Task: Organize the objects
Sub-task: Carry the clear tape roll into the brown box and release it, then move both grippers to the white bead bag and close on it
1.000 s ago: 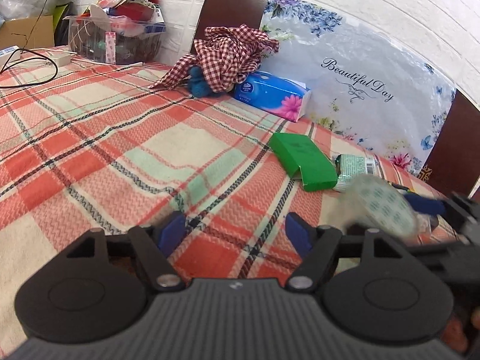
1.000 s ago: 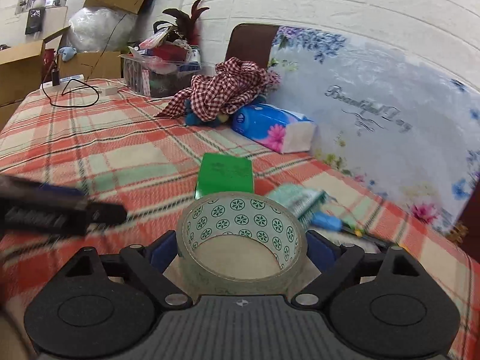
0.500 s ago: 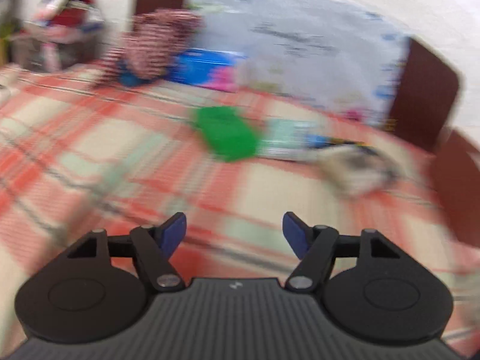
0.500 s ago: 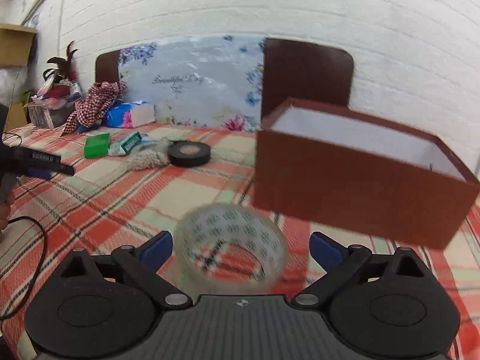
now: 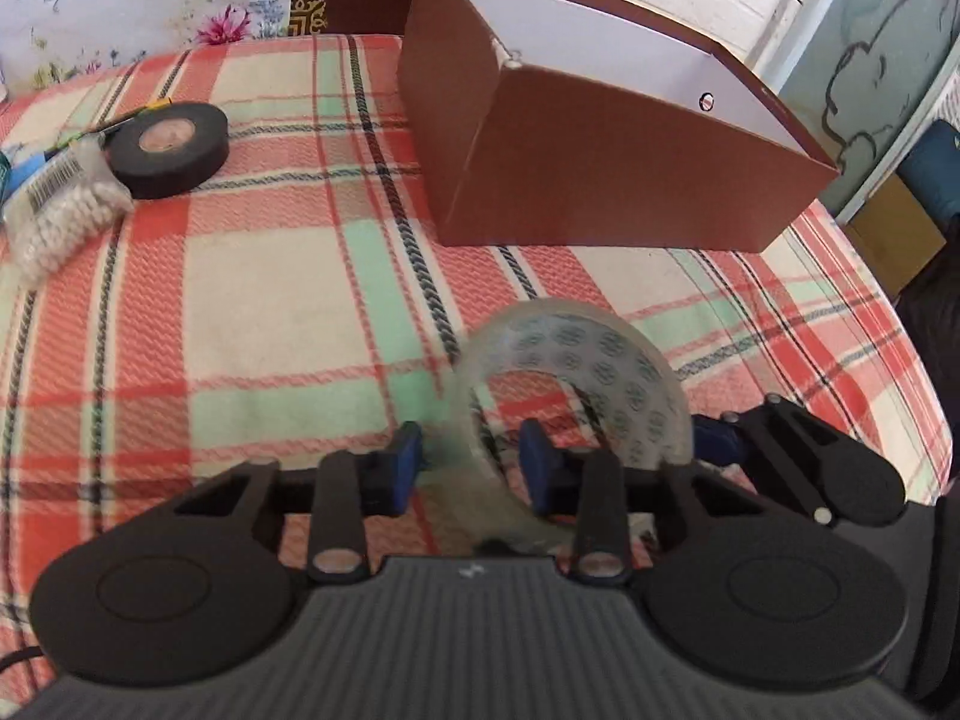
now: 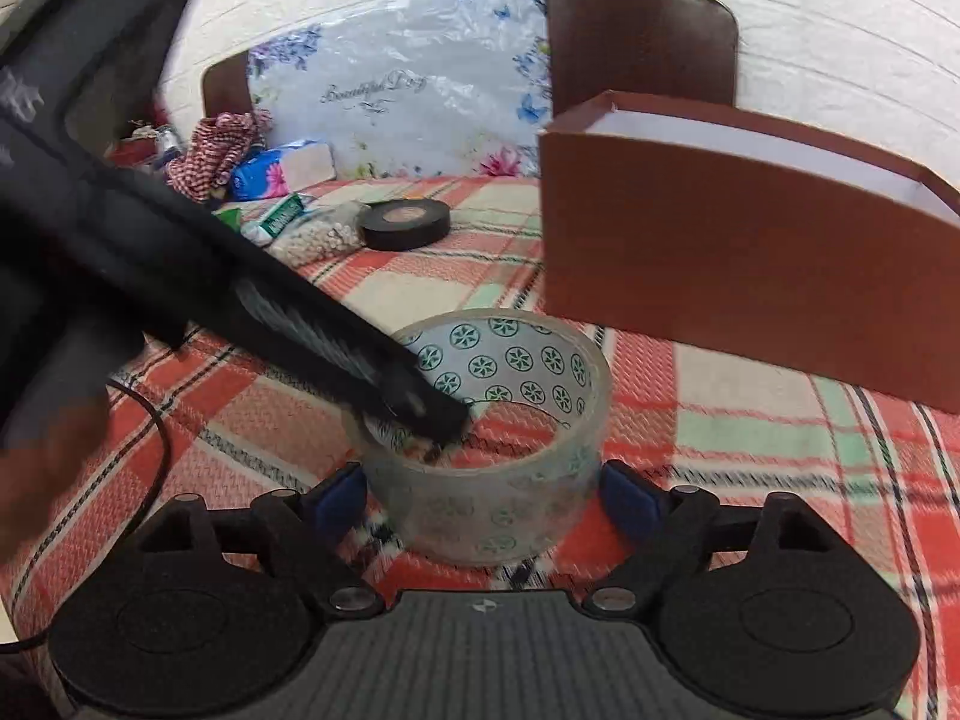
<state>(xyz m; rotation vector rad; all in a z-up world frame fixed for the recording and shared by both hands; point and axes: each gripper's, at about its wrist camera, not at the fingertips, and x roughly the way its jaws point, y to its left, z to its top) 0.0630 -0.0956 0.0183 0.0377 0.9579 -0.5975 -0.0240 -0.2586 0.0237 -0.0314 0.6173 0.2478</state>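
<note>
Both grippers on one roll of clear packing tape (image 6: 489,438), front of the plaid blanket (image 5: 252,312).

L gripper (image 5: 471,468) has just been closing & now pinches the roll's wall: one blue pad outside, the other inside the ring. R gripper (image 6: 483,495) straddles the whole roll from outside, jaws wide & just easing in; pads sit at its sides, but can't tell if they press or just touch. Tape roll is near the blanket's front edge, w/ the open brown cardboard box (image 5: 600,138) just behind it. Black electrical tape (image 5: 171,147) & a bag of white beads (image 5: 60,210) lie well off to the left.
</note>
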